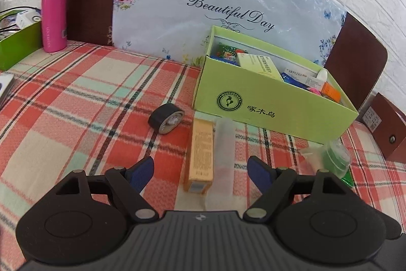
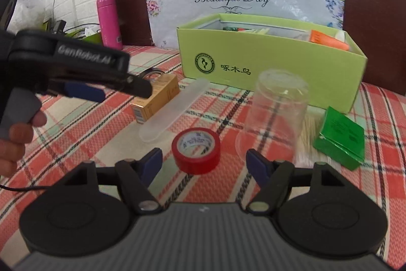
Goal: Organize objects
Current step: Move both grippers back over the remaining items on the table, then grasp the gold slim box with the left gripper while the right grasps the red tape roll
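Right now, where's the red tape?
In the right wrist view, the red tape roll lies flat on the plaid cloth, between the frosted case and the upside-down clear cup.

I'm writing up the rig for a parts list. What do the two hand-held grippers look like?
Both match: the left hand-held gripper and the right hand-held gripper have black bodies, ribbed dark grey in the middle, round black discs at each side, angled black linkage arms with silver pivots, and blue fingertip pads. The left one's side reads "GenRobot.AI" in grey lettering.

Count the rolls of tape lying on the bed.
2: a black roll left of the tan box, and a red roll just ahead of the right gripper. Others may be hidden.
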`<state>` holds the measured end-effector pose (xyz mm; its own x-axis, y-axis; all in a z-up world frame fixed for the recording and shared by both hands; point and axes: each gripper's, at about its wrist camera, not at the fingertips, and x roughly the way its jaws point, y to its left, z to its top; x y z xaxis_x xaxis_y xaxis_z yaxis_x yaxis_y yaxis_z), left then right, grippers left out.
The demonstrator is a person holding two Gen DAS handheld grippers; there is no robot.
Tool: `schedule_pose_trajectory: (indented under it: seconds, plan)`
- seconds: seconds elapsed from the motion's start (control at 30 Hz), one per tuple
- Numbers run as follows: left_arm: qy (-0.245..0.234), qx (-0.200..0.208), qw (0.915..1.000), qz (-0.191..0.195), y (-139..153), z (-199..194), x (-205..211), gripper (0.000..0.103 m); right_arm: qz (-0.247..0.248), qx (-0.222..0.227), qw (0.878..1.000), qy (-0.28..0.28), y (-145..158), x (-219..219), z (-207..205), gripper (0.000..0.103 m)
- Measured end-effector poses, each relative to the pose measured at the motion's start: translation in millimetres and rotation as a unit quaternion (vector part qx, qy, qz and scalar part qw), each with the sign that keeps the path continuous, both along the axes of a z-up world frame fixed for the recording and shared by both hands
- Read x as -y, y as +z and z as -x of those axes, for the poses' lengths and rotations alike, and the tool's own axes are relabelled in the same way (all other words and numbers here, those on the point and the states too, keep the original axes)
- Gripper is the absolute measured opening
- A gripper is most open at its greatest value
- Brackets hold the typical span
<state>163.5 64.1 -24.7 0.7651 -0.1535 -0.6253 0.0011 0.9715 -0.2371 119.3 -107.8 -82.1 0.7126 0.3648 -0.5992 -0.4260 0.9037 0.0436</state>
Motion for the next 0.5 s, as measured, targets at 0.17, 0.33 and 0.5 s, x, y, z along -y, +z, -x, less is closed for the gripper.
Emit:
schedule_pose_trajectory:
  seconds: [0.17, 0.33, 0.5]
  plan:
    - [0.001, -0.012, 0.9997, 0.020, -13.4, -14.5, 1.6, 0.082, -0.011, -0.008, 1.000, 0.008, -8.4, -3.7, -8.3, 0.046]
    - [-0.015, -0.027, 0.9981, 0.054, -18.3, -23.7, 2.0, 0.065, 0.003, 0.007, 1.000, 0.017, -8.1, -4.4, 2.4, 0.046]
    - [-0.021, -0.037, 0.9977, 0.053, -24.9, -25.8, 1.4, 0.042, -0.002, 0.002, 1.000, 0.020, -5.6, 5.0, 13.8, 0.046]
